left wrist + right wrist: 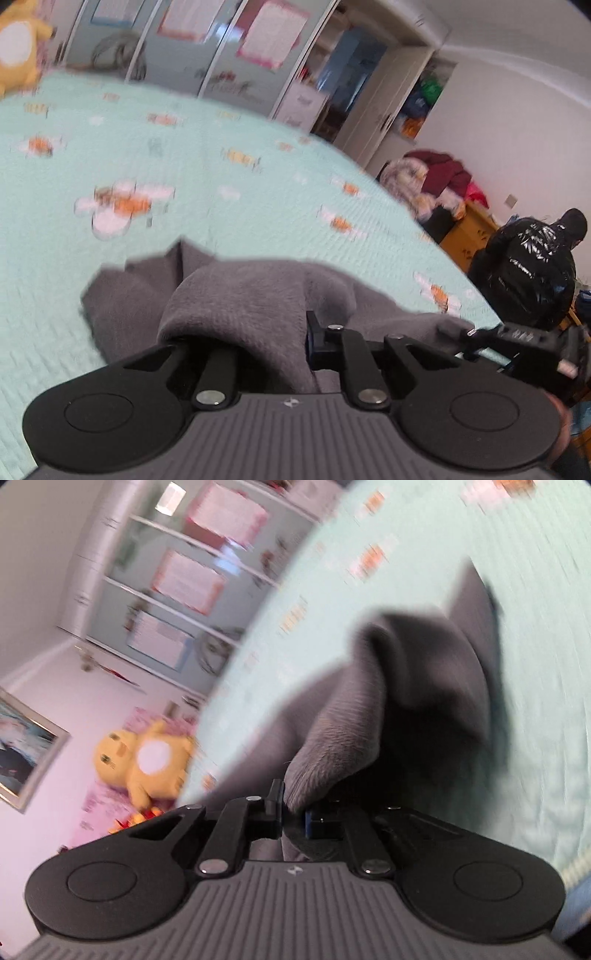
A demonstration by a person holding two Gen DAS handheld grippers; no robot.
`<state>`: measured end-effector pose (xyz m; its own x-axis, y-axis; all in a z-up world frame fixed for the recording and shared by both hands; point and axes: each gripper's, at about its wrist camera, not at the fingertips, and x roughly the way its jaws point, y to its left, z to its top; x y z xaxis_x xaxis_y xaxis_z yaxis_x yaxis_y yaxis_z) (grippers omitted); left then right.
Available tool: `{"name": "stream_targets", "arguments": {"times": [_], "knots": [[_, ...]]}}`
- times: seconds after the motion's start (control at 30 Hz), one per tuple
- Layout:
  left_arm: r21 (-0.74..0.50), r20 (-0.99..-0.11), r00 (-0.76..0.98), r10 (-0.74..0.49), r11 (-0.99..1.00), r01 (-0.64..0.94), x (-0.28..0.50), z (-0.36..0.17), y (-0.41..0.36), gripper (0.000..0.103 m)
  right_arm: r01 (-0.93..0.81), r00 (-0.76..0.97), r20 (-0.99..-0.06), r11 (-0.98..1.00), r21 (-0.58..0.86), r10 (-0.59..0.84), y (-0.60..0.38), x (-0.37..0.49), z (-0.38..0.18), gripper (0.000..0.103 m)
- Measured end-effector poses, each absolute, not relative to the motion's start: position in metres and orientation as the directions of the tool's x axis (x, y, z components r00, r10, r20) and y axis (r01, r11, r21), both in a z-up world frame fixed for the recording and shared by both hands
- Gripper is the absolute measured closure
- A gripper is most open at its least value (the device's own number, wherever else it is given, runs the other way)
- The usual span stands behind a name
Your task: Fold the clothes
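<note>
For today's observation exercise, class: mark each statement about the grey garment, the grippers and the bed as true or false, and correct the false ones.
1. The right gripper pinches the grey garment. True.
2. The left gripper is empty. False: grey fabric is caught in it.
3. The bedspread is plain red. False: pale green with flower prints.
4. A yellow plush toy sits beyond the bed. True.

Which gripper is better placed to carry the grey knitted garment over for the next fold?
Probably the right gripper: its jaws visibly pinch a fold of the grey knitted garment. The left gripper is buried under draped cloth, so its hold is harder to confirm.
</note>
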<state>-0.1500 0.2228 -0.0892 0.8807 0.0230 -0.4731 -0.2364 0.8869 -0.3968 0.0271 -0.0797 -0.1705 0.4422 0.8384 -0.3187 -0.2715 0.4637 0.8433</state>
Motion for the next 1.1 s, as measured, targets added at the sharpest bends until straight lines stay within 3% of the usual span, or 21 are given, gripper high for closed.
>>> {"name": "stream_targets", "arguments": {"times": [0.23, 0.57, 0.67, 0.77, 0.97, 1.03, 1.1], "knots": [[-0.352, -0.291, 0.955, 0.061, 0.921, -0.166, -0.179, -0.029, 0.211, 0.090, -0.413, 0.511, -0.131, 0.377, 0.829, 0.849, -0.112, 0.035, -0.102, 0.098], [-0.151, 0.028, 0.993, 0.112, 0.983, -0.107, -0.233, 0.076, 0.180, 0.089, -0.600, 0.521, 0.128, 0.256, 0.758, 0.844, -0.141, 0.029, -0.019, 0.098], [-0.154, -0.009, 0.990, 0.143, 0.978, -0.143, -0.218, 0.061, 0.191, 0.087, -0.657, 0.509, 0.190, 0.236, 0.716, 0.840, -0.141, 0.030, -0.002, 0.098], [-0.178, -0.088, 0.979, 0.184, 0.964, -0.197, -0.196, 0.035, 0.208, 0.087, -0.618, 0.512, 0.109, 0.277, 0.736, 0.852, -0.127, 0.043, -0.013, 0.098], [-0.241, -0.430, 0.864, 0.263, 0.888, -0.390, -0.156, -0.061, 0.260, 0.089, -0.387, 0.437, -0.230, 0.412, 0.825, 0.870, -0.075, 0.066, -0.112, 0.098], [-0.239, -0.437, 0.861, 0.259, 0.890, -0.389, -0.154, -0.058, 0.262, 0.089, -0.344, 0.399, -0.302, 0.446, 0.826, 0.866, -0.063, 0.061, -0.138, 0.098], [-0.226, -0.402, 0.881, 0.249, 0.905, -0.360, -0.155, -0.041, 0.260, 0.089, -0.350, 0.375, -0.306, 0.440, 0.827, 0.875, -0.056, 0.052, -0.146, 0.098]]}}
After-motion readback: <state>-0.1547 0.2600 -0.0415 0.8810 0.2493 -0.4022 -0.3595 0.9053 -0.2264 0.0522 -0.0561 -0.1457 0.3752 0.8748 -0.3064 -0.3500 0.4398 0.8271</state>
